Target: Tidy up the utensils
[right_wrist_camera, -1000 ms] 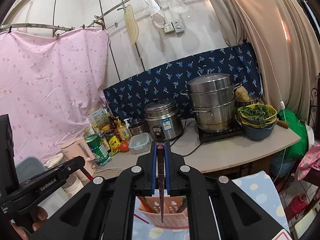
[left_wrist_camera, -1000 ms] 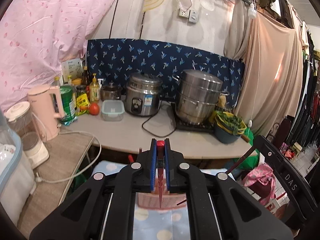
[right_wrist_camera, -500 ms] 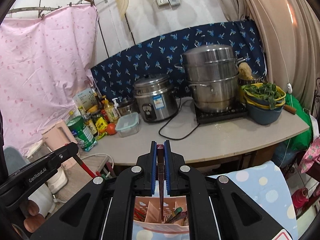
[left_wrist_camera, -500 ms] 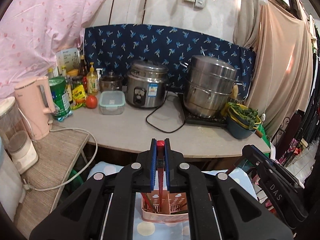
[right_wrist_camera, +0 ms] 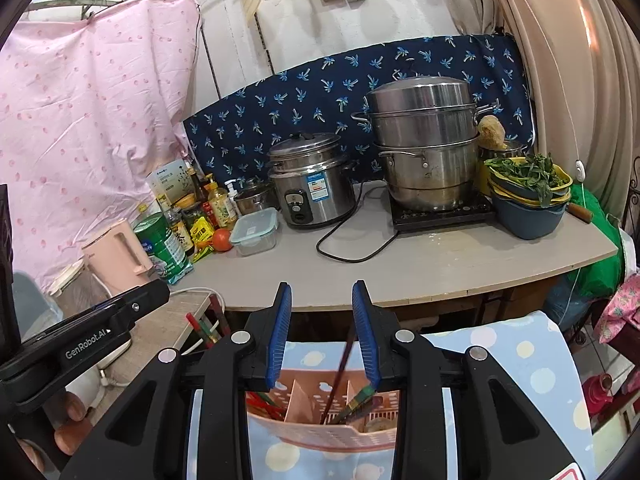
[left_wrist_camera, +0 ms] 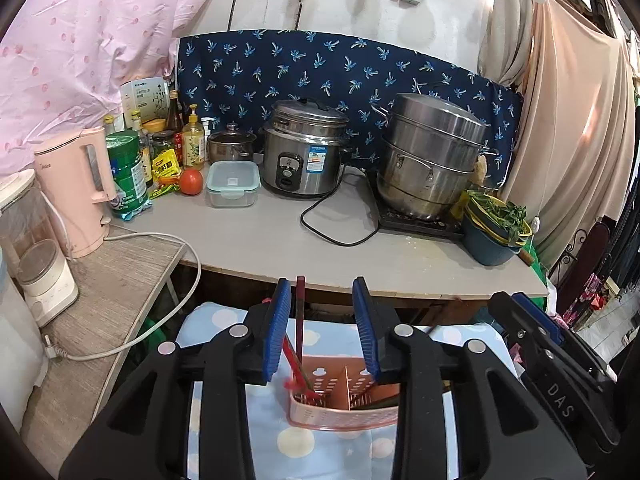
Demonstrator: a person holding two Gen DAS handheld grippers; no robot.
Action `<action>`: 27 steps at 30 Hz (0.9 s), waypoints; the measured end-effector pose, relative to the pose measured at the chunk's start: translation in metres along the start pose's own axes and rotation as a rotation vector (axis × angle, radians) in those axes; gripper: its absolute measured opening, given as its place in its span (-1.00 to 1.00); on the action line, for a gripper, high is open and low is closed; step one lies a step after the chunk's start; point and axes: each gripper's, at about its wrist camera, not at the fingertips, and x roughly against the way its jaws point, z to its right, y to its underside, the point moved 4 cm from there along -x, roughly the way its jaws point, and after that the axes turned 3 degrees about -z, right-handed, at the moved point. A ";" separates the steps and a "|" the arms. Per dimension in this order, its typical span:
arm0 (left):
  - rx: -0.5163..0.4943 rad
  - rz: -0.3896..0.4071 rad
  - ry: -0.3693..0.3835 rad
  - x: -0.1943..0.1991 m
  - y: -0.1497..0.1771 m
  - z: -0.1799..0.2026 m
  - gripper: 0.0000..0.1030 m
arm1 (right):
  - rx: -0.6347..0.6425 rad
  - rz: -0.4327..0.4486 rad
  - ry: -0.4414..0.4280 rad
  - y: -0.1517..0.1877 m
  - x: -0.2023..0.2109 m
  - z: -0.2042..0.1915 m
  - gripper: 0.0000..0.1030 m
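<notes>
Compared with the earlier frames, both grippers are seen lower and nearer the pink utensil holder (left_wrist_camera: pixel 344 404), and their jaws have just been opening, so that the chopsticks once pinched between the pads are no longer clamped. The left gripper (left_wrist_camera: pixel 322 328) is shown partly open; a dark red chopstick (left_wrist_camera: pixel 300 320) stands between its blue pads, close to the left pad but not pressed by either, with its lower end dropped into the holder's left compartment among other red sticks. The right gripper (right_wrist_camera: pixel 322 334) is likewise partly open; a dark chopstick (right_wrist_camera: pixel 342 364) is seen blurred between its pads, leaning near the right pad and reaching down into a middle compartment of the holder, where a green-tipped utensil (right_wrist_camera: pixel 360 396) also lies. Nothing is gripped by either tool. The holder is set on a blue cloth with pale dots (right_wrist_camera: pixel 520 364), directly below the fingers and in front of the grey counter (left_wrist_camera: pixel 280 244). On the counter a rice cooker (left_wrist_camera: pixel 306 160), a stacked steel steamer (left_wrist_camera: pixel 432 156) and a pink kettle (left_wrist_camera: pixel 76 196) are visible. In the right wrist view the left gripper is seen at lower left, held in a hand (right_wrist_camera: pixel 68 420).
</notes>
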 end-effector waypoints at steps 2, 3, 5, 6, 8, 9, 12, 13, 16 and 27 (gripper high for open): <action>-0.007 -0.003 -0.004 0.007 0.005 0.002 -0.33 | 0.000 -0.003 -0.004 0.004 0.008 0.000 -0.36; -0.015 -0.002 -0.012 0.010 0.007 0.003 -0.32 | 0.001 -0.005 -0.007 0.006 0.011 0.000 -0.34; -0.032 0.001 -0.028 0.018 0.012 0.005 -0.30 | 0.006 -0.010 -0.007 0.012 0.020 0.000 -0.27; -0.037 0.000 -0.031 0.022 0.016 0.006 -0.26 | 0.009 -0.014 -0.003 0.015 0.024 0.000 -0.25; -0.045 -0.005 -0.037 0.030 0.022 0.008 -0.14 | 0.022 -0.022 0.001 0.024 0.034 -0.001 -0.23; -0.049 -0.007 -0.040 0.034 0.026 0.009 -0.05 | 0.026 -0.024 0.006 0.028 0.039 -0.001 -0.22; -0.059 -0.024 -0.043 0.046 0.039 0.011 0.01 | 0.031 -0.040 0.013 0.042 0.053 -0.002 -0.19; -0.060 -0.031 -0.048 0.050 0.044 0.012 0.01 | 0.031 -0.043 0.017 0.047 0.059 -0.002 -0.18; -0.061 -0.045 -0.061 0.059 0.056 0.011 0.01 | 0.029 -0.056 0.017 0.059 0.072 -0.002 -0.16; -0.066 -0.078 -0.090 0.086 0.098 0.003 0.01 | 0.070 -0.092 0.027 0.103 0.106 -0.016 -0.15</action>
